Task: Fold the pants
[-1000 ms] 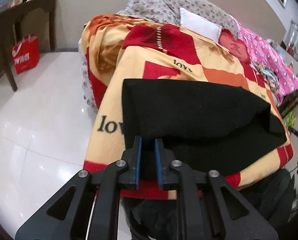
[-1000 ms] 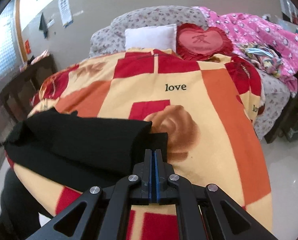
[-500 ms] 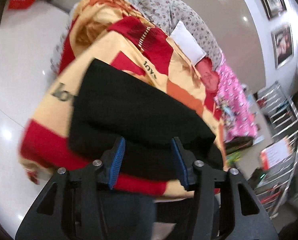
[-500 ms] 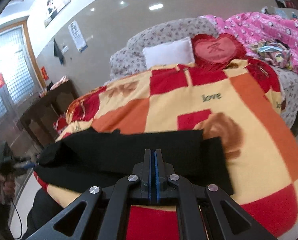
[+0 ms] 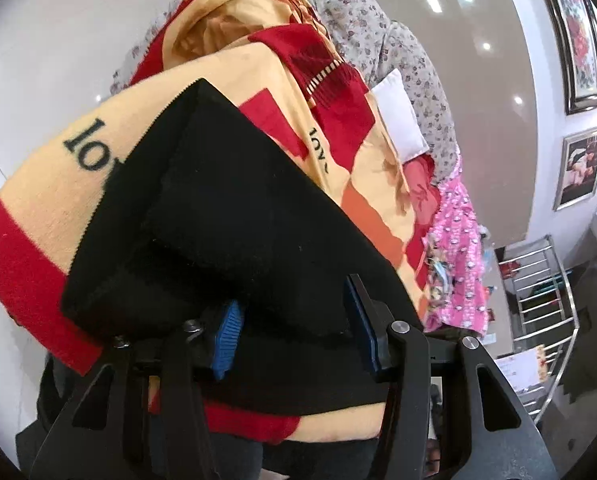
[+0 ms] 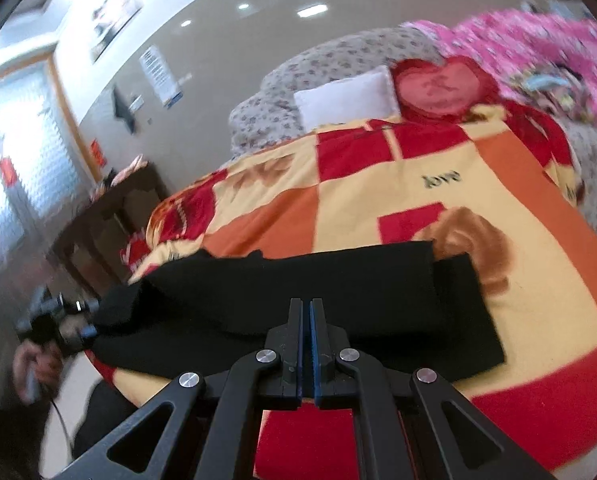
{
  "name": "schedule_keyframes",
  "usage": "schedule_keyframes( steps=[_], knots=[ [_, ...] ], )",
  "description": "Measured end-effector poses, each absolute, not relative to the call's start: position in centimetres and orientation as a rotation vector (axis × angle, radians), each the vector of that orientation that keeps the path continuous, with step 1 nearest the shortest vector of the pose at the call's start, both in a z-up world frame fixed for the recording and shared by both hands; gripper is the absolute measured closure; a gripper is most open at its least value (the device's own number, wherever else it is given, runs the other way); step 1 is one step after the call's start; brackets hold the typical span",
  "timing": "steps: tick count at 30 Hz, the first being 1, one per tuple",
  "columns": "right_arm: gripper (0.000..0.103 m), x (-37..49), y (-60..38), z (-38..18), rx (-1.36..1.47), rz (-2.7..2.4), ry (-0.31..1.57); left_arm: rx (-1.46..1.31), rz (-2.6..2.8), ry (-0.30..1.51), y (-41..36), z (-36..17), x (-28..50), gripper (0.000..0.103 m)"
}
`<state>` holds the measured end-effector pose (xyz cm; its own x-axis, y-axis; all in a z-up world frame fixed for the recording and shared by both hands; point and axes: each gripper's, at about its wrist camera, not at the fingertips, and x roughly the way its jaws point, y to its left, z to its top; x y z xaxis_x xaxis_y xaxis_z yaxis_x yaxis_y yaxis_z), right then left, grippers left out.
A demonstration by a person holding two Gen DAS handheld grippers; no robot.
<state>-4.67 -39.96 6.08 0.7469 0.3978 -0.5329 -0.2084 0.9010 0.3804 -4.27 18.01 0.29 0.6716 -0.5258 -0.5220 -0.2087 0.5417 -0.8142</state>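
Observation:
The black pants (image 5: 234,224) lie folded lengthwise on a red, orange and yellow blanket (image 5: 50,204) on the bed. My left gripper (image 5: 294,330) is open, its blue pads on either side of the pants' near end, with cloth lying between the jaws. In the right wrist view the pants (image 6: 338,292) stretch across the blanket (image 6: 538,300). My right gripper (image 6: 307,320) is shut and empty, just in front of the pants' near edge. The left gripper (image 6: 78,320) shows blurred at the pants' far left end.
A white pillow (image 6: 344,100), a red heart cushion (image 6: 442,88) and a pink quilt (image 6: 538,48) lie at the head of the bed. A dark wooden table (image 6: 110,208) stands left of the bed. A metal rack (image 5: 546,288) stands at the right.
My left gripper opened wide, tilted and moved in around the pants' end. My right gripper drew back from the cloth and stayed shut.

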Motion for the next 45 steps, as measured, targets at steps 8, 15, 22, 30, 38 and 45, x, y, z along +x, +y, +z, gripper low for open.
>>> schedule_keyframes(
  steps=[8,15,22,30,38,45],
  knots=[
    [0.088,-3.6,-48.6,3.7,0.833,0.215,0.765,-0.852,-0.16,0.861,16.8,0.2,-3.6,0.092],
    [0.082,-1.7,-48.5,1.0,0.947,0.191,0.863,-0.765,-0.15,0.87,15.9,0.8,-3.1,0.091],
    [0.082,-0.1,-47.7,0.6,0.912,0.158,0.894,-0.739,-0.14,0.862,15.9,1.0,-3.5,0.091],
    [0.099,-1.1,-48.0,3.5,0.69,0.098,0.82,-0.65,-0.117,0.833,16.2,2.6,-4.4,0.099],
    [0.103,-1.9,-49.9,5.0,0.462,-0.023,0.865,-0.581,-0.131,0.851,16.5,3.0,-7.0,0.099],
    [0.103,-2.3,-47.2,5.4,0.414,0.098,0.84,-0.609,-0.133,0.894,16.4,1.4,-6.7,0.099]
  ],
)
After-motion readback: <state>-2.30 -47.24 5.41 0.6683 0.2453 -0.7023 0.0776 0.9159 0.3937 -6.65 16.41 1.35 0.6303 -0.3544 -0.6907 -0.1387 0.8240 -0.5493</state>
